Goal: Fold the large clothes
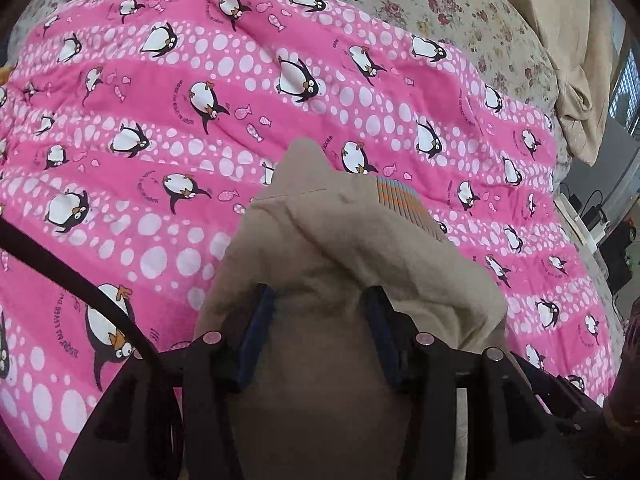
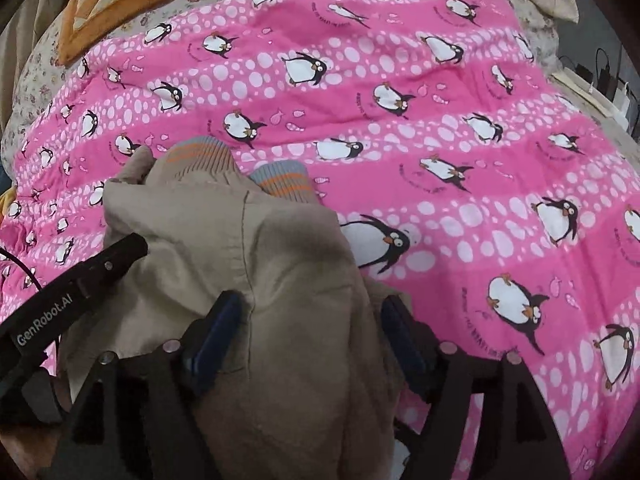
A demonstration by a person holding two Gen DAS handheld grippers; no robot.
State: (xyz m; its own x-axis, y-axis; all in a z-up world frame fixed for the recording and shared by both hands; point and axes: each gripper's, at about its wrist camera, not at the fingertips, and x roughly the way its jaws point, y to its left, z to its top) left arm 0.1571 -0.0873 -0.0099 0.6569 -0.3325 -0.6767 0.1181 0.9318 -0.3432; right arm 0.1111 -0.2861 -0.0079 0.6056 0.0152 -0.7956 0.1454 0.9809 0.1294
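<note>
A beige jacket with grey-and-orange striped ribbed cuffs was held bunched above a pink penguin-print quilt, which was spread over a floral bedsheet.

In the left wrist view, the left gripper was seen with a thick fold of the beige fabric gathered between its blue-padded fingers; the jaws were set fairly wide but were filled by the cloth, so a grasp on the jacket was shown. One striped cuff was visible at the upper right of the bundle. A black cable crossed the lower left of that view. A second beige cloth was draped at the bed's far right corner.

In the right wrist view, the right gripper was likewise seen clenched around a thick mass of the jacket, with fabric pressed against both blue pads. Two striped cuffs were seen side by side at the top of the bundle, resting against the quilt. The black body of the left gripper, marked "GenRobot.AI", was seen just beside the jacket at the left. An orange-and-cream checked cushion lay on the bedsheet beyond the quilt's far left corner.
</note>
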